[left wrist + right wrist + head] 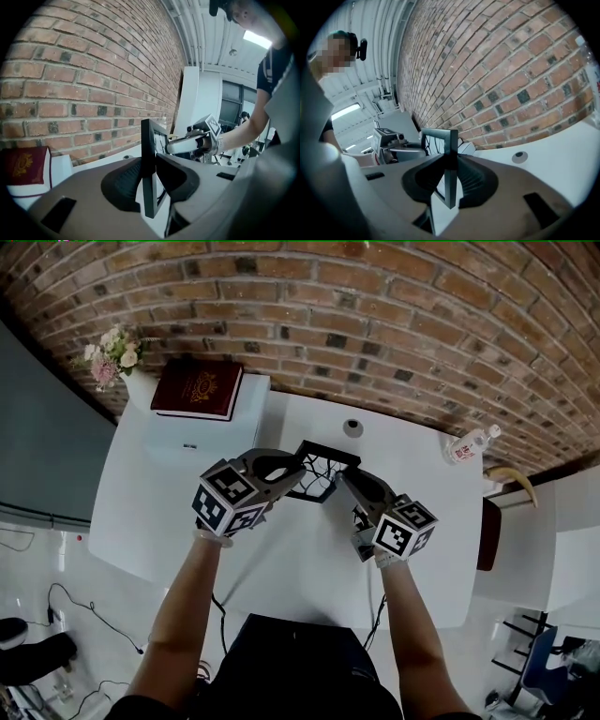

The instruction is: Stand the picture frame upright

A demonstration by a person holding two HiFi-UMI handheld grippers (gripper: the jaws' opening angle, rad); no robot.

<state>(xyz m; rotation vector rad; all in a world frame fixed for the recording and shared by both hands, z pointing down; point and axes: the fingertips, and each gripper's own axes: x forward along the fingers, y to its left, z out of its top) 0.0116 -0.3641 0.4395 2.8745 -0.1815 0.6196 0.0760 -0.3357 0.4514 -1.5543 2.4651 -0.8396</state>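
Black picture frame (323,474) is held over the middle of the white counter (281,559), in front of the brick wall (394,324). It is gripped from both sides. The left gripper (295,465) is set on its left edge, the right gripper (349,482) on its right edge. In the left gripper view the fingers (124,180) are seen partly closed, with the frame's thin edge clamped between the pads. In the right gripper view the same is seen: the fingers (476,180) are pressed on the frame's edge from both sides. The frame is tipped up off flat. Whether its lower edge touches the counter cannot be told. A dark red book (199,388) is laid on a white box at the back left, beside flowers (111,352). A bottle (469,444) is stood at the far right edge.
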